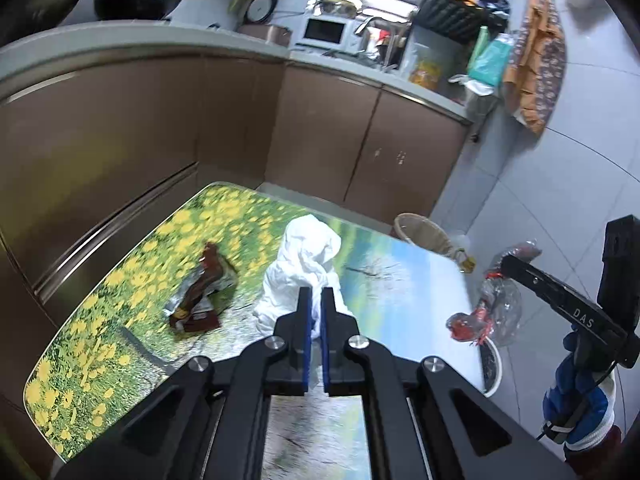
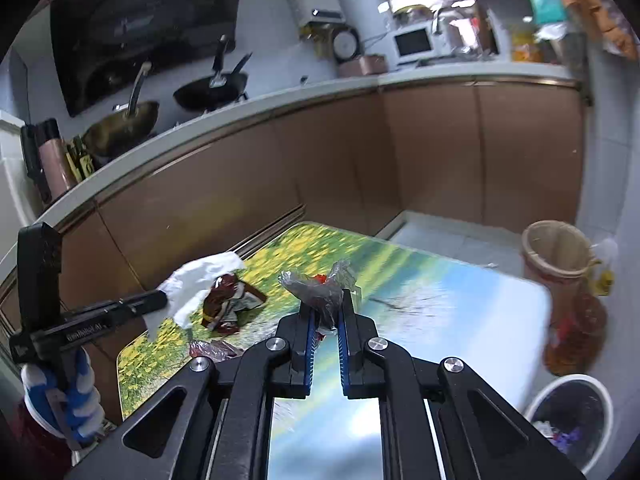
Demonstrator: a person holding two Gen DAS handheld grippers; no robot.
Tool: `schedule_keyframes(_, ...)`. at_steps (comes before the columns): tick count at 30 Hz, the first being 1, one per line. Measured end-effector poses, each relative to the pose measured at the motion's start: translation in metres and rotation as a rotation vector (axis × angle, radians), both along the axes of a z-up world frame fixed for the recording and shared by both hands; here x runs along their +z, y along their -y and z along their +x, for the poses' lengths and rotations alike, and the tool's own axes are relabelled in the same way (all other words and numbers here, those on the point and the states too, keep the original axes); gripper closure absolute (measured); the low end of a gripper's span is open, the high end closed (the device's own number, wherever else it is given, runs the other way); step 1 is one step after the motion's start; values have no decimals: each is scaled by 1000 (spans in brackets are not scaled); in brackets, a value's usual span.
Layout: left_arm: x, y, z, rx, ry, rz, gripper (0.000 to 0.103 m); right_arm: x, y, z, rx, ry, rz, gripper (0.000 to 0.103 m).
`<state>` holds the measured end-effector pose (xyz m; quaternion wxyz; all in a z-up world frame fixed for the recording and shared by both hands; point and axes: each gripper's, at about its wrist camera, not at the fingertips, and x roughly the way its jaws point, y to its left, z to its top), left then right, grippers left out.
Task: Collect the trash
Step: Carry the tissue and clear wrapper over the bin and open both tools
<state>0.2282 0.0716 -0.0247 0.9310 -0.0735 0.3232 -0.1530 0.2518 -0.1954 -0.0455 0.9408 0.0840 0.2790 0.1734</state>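
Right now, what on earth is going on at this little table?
A person in blue-and-white gloves is clearing trash with two hand-held grippers. The left gripper is shut on a crumpled white tissue; the right gripper is shut on a clear plastic wrapper. A brown snack wrapper lies on the flower-print table. A white bin stands on the floor beside it.

Left gripper (image 1: 316,300) is clamped tight, raised and angled downward; right gripper (image 2: 327,312) is pinched nearly closed too, both gripped by blue-and-white gloved hands (image 2: 66,396).
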Motion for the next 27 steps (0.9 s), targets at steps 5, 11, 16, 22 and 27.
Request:
schedule_keyframes(5, 15, 54, -10, -105, 21, 7, 100, 11, 57, -40, -125, 43, -49, 93)
schedule_keyframes(11, 5, 152, -3, -286, -24, 8, 100, -6, 134, -64, -331, 11, -148, 93)
schedule_keyframes(16, -25, 252, 12, -437, -109, 25, 100, -49, 196, -62, -503, -92, -229, 93)
schedule_keyframes(22, -76, 372, 34, -591, -218, 74, 100, -108, 253, -43, -616, -224, -269, 93)
schedule_keyframes(27, -120, 431, 63, -622, -319, 64, 98, -150, 287, -29, -682, -309, -264, 91)
